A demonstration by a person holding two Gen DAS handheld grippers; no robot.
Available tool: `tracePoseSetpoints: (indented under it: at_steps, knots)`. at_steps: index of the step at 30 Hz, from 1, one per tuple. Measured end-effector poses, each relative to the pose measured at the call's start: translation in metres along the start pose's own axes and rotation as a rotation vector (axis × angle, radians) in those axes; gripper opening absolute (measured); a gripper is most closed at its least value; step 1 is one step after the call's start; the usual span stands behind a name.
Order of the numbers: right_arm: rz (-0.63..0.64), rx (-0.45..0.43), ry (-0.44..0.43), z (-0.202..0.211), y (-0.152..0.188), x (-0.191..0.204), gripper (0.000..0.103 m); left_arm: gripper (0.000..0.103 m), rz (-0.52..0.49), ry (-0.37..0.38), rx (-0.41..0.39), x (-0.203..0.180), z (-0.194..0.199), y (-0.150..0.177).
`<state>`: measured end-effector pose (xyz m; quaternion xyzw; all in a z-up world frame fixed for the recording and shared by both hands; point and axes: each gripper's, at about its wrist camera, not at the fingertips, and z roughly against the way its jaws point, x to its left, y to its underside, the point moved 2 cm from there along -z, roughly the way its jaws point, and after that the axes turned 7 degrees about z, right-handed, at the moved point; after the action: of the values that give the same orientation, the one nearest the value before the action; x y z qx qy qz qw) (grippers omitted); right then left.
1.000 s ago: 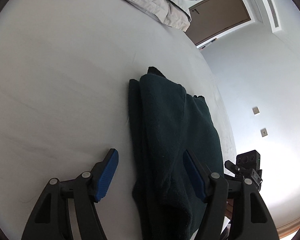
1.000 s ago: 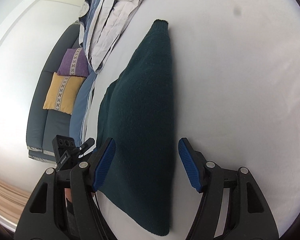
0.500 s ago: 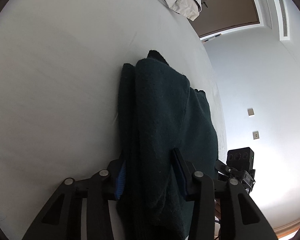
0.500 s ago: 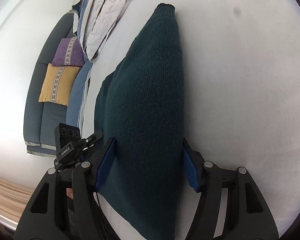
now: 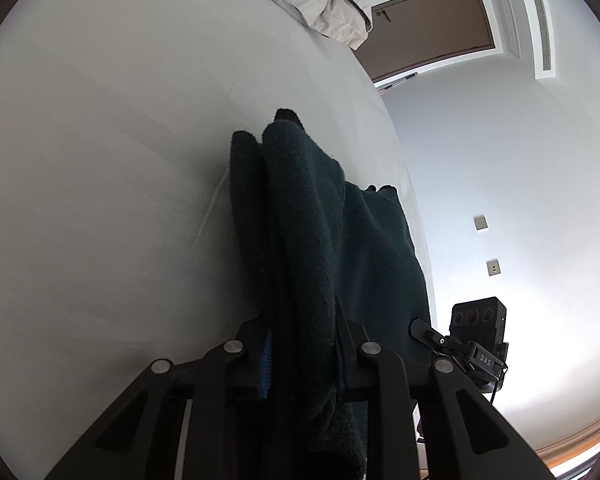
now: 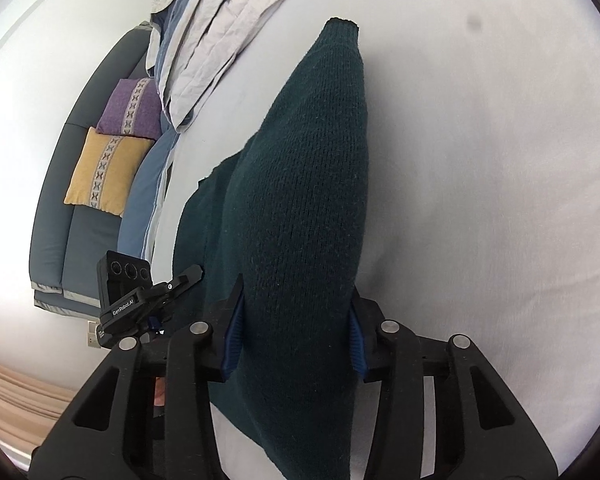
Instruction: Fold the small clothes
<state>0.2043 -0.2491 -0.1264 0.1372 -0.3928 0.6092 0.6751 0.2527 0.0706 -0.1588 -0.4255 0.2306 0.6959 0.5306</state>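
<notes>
A dark green knit sweater [image 5: 372, 248] lies lengthwise on the white bed sheet [image 5: 100, 160]. My left gripper [image 5: 300, 320] has its jaws closing on the sweater's near left edge. The fabric is bunched into a thick ridge between the blue pads, which press on it. In the right wrist view the same sweater [image 6: 308, 160] bulges up off the sheet [image 6: 480, 200], its cuff pointing away. My right gripper [image 6: 296, 300] is closing too, both pads against the sweater's sides at the near end.
A crumpled pale duvet [image 5: 324, 4] lies at the bed's far end, also the duvet [image 6: 220, 40]. Left of the bed stands a grey sofa with a purple cushion [image 6: 132, 108] and a yellow cushion [image 6: 104, 172]. A brown door [image 5: 432, 28] is beyond the bed.
Both pairs of jaws stood wide around the flat sweater and have closed in on it. The fabric has bunched up and risen between the pads.
</notes>
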Motion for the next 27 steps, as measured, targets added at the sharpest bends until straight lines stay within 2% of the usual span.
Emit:
tracePoseSetpoints:
  at_steps: [4, 8, 10, 15, 18, 21, 23, 24, 27]
  knots:
    - [0.032, -0.022, -0.003, 0.026, 0.010, 0.017, 0.038, 0.024, -0.050, 0.017, 0.002, -0.021, 0.009, 0.021]
    - [0.041, -0.052, -0.024, 0.060, 0.035, 0.029, 0.038, 0.024, -0.091, 0.025, -0.015, -0.043, 0.026, 0.047]
    - [0.042, -0.073, -0.026, 0.080, 0.053, 0.031, 0.038, 0.024, -0.113, 0.026, -0.016, -0.054, 0.032, 0.060]
    - [0.029, -0.116, -0.016, 0.125, 0.105, 0.024, 0.038, 0.024, -0.123, 0.027, 0.039, -0.069, 0.025, 0.107]
    - [-0.003, -0.127, -0.021, 0.143, 0.135, 0.008, 0.038, 0.024, -0.147, -0.009, 0.064, -0.073, 0.017, 0.132]
    - [-0.036, -0.124, -0.022, 0.150, 0.162, -0.016, 0.038, 0.025, -0.155, -0.057, 0.094, -0.067, 0.004, 0.149]
    - [-0.084, -0.120, -0.025, 0.145, 0.176, -0.037, 0.038, 0.025, -0.145, -0.115, 0.085, -0.053, -0.004, 0.151]
    - [-0.109, -0.124, -0.040, 0.141, 0.181, -0.045, 0.038, 0.026, -0.123, -0.120, 0.091, -0.043, -0.007, 0.150]
    - [-0.157, -0.155, -0.146, 0.140, 0.193, -0.067, 0.038, 0.028, -0.025, -0.017, 0.110, -0.013, -0.007, 0.149]
